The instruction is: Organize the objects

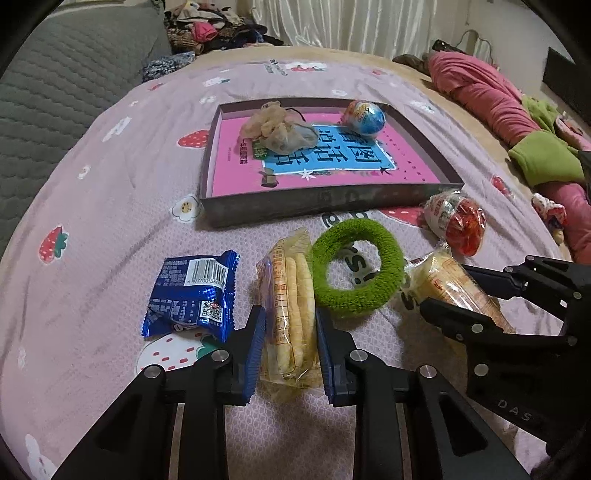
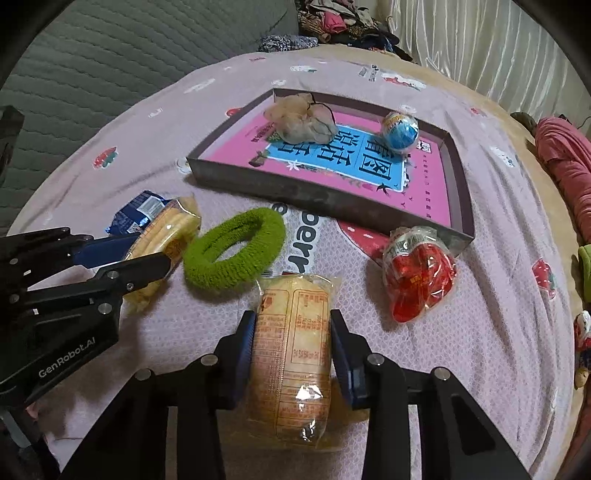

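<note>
My left gripper (image 1: 290,325) is shut on a yellow rice-cracker packet (image 1: 290,295) lying on the bed; it also shows in the right wrist view (image 2: 166,232). My right gripper (image 2: 292,328) is shut on a second rice-cracker packet (image 2: 291,354), which also shows in the left wrist view (image 1: 454,284). A green scrunchie ring (image 1: 356,267) (image 2: 234,253) lies between them. A blue snack packet (image 1: 194,295) lies left. A red-and-white snack bag (image 2: 419,273) (image 1: 458,221) lies right. The shallow box (image 1: 325,205) (image 2: 325,201) holds a beige pouch (image 1: 280,129) and a blue toy egg (image 1: 364,116).
The pink strawberry-print bedsheet (image 1: 110,206) covers the bed. A grey quilted sofa back (image 1: 48,74) stands at the left. Pink and green clothes (image 1: 491,99) lie along the right edge. A pile of clothes (image 1: 214,33) sits at the far back, before white curtains.
</note>
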`<state>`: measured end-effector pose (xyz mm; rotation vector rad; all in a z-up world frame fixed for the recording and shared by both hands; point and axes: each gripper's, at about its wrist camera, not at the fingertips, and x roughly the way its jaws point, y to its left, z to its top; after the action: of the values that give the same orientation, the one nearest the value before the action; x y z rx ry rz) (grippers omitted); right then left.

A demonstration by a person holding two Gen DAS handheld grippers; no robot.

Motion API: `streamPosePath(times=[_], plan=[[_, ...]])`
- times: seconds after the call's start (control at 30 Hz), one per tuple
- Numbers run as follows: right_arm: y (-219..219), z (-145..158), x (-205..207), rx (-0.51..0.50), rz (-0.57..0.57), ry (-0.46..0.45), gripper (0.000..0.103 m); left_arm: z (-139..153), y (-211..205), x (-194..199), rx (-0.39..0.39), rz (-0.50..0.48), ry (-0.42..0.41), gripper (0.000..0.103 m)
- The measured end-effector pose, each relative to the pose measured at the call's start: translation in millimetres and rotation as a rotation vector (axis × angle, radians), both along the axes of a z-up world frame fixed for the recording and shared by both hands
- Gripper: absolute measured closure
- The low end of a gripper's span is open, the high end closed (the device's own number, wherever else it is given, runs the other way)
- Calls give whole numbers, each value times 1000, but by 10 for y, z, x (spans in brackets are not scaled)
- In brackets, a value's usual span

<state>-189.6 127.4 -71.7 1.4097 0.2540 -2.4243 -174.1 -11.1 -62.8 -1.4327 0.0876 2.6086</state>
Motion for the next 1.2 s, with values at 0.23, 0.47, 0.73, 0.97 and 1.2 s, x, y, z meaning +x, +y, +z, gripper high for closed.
streamPosePath(times=[0.23, 0.47, 0.73, 0.97, 1.2], plan=[[41, 115, 68, -17, -5, 17, 64, 122, -24, 70, 3, 2, 23, 75], [46, 250, 152, -16, -10, 37, 64, 234, -36, 156, -2, 0, 43, 75], [16, 460, 272, -17, -6, 72, 64, 438, -70, 282, 1, 3, 79, 75], [4, 636, 397, -22, -6, 102, 64, 613, -79, 421, -5, 7, 110, 75], [-10, 820, 539, -26, -6, 134, 64, 778, -58, 560, -5, 7, 142, 75]])
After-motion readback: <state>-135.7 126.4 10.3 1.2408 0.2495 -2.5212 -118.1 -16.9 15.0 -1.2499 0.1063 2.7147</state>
